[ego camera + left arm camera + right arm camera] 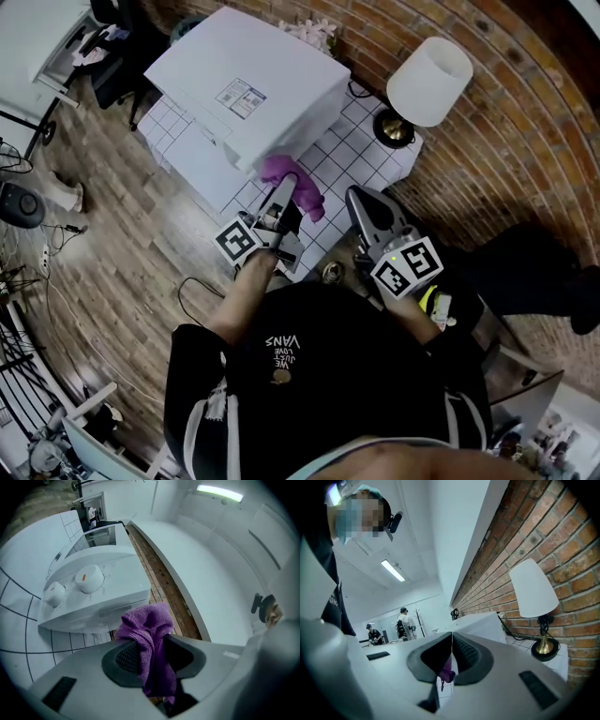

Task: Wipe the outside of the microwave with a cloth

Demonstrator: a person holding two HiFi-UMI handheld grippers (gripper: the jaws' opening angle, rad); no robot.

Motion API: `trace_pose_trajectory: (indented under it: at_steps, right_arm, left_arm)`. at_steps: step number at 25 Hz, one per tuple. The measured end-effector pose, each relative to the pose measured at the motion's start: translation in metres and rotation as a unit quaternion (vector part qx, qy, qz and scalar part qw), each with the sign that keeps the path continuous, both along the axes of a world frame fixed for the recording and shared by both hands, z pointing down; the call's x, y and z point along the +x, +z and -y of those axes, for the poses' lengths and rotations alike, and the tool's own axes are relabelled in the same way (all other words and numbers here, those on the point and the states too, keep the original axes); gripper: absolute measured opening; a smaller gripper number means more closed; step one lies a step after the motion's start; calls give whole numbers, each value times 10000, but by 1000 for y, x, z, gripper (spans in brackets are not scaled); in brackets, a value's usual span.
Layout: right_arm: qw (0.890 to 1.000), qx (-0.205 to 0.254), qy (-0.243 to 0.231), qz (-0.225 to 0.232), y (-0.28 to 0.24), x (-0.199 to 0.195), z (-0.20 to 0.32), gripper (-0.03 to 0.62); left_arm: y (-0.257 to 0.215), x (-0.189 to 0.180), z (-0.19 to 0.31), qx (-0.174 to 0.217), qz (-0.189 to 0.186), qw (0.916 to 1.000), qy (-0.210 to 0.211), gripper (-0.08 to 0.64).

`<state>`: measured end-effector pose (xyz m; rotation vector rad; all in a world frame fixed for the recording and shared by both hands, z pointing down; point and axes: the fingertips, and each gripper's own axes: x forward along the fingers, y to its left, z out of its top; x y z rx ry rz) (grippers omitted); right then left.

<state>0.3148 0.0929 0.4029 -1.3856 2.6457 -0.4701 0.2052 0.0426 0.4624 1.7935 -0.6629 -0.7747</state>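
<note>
Left gripper (152, 645) pinches purple cloth (147, 620) just beside microwave (101, 597); right gripper (451, 645) pressed together, empty. Risk: wiping friction may drag the bunched cloth free.

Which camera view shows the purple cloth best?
Left gripper view: the purple cloth is large, pinched in the left gripper. Head view shows it small by the microwave; right gripper view, only a scrap.

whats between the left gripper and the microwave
Only the purple cloth, clamped in the left gripper and bunched toward the microwave; the left gripper view shows it.
</note>
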Motion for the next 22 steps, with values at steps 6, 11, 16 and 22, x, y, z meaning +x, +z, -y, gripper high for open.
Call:
trace_pose_trajectory:
  at_steps: [6, 11, 16, 22]
  right_arm:
    - [10000, -13, 87, -15, 0, 17, -1, 3]
    - [9996, -40, 289, -40, 0, 45, -2, 3]
    - [9983, -71, 568, -91, 2, 80, -7, 5]
    - [9954, -176, 929, -151, 7, 119, -16, 3]
  left_arm:
    - [-2, 25, 29, -63, -355, 9993, 11, 140]
    - [-1, 73, 58, 1, -456, 9985, 303, 140]
    - [-5, 117, 93, 71, -535, 9975, 466, 140]
    - [0, 159, 130, 27, -455, 9977, 493, 140]
